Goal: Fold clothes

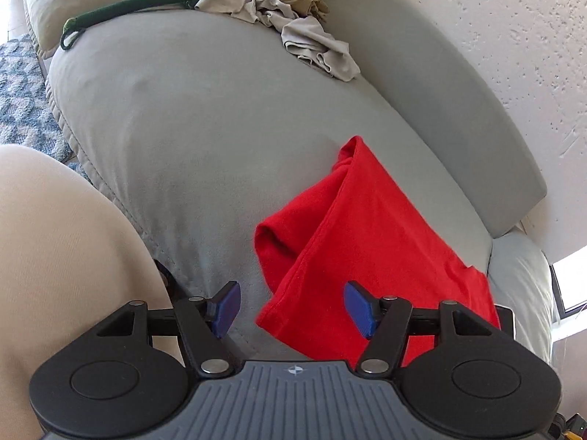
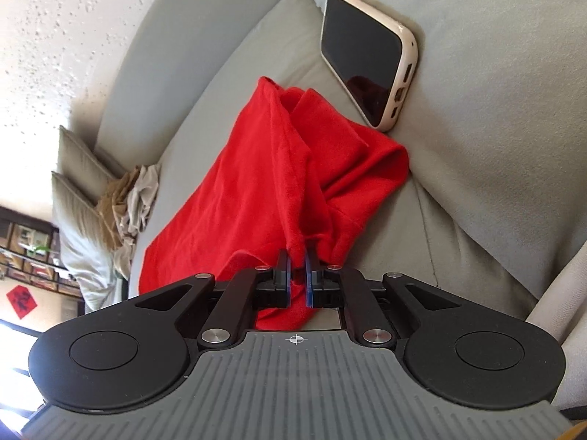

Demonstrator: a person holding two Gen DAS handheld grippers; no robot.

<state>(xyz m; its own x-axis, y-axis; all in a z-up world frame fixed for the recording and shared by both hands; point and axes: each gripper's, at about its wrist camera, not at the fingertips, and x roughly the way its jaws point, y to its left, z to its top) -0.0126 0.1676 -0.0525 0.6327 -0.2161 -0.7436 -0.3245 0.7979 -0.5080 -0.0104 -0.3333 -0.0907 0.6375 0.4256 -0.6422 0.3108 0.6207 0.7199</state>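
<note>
Showing no readable writing — red garment (image 2: 279,183), phone (image 2: 367,62)

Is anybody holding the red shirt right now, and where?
Yes. The right gripper pinches the red shirt at a bunched edge. The left gripper is open, holding nothing.

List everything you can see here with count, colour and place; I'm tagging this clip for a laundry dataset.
red garment: one, red, lying rumpled on the sofa seat
sofa: one, grey-green
phone: one, black screen, cream case, leaning on the sofa back
crumpled clothes: small pile, beige and tan, far end of the seat
green cord: one, dark green, beside that pile
rug: blue-white, on the floor
left gripper: open, above the garment's edge
right gripper: nearly closed on a red fold
</note>
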